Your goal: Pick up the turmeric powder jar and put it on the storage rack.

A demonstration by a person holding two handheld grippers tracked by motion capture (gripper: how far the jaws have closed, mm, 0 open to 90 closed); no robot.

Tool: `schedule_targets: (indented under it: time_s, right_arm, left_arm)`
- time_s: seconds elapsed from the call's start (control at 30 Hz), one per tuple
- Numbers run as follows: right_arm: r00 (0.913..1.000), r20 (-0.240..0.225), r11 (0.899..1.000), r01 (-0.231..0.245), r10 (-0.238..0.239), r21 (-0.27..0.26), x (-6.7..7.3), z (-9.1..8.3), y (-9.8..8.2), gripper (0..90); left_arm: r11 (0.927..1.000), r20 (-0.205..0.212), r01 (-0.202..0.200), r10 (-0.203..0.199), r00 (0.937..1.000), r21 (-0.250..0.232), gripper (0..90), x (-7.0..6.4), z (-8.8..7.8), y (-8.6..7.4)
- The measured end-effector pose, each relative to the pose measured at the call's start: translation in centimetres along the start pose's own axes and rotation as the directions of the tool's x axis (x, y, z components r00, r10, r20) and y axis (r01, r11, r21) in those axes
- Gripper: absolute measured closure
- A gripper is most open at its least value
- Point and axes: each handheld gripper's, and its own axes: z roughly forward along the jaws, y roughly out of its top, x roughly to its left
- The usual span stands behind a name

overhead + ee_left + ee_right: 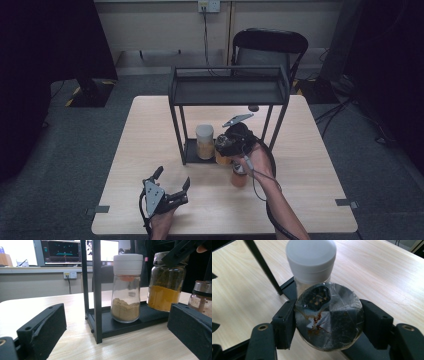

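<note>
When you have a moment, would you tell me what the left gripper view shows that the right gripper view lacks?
Left gripper view alone: a wall socket, lit monitor screens, and a steel-capped glass jar at right. Right gripper view alone: the clear wrapped lid of the yellow-powder glass jar, clamped by the right tool. Shared: the white-capped glass jar and black metal rack.

Upright yellow-spice jar, dark lid, on black rack's lower shelf

glass spice jars, a matt black metal rack, a pale wood table.
the white-capped jar has a smooth plastic lid; the yellow-spice jar wears glossy, wrinkled film.
</note>
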Motion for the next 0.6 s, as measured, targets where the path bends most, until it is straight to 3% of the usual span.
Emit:
schedule_targets:
  time_s: [0.6]
  right_arm:
    - [0.9989,0.036,0.999,-0.032,0.031,0.026,-0.4,1.8,0.6,34.5]
  left_arm:
    - [1.0000,0.002,0.000,0.000,1.0000,0.000,1.5,0.0,0.0,0.0]
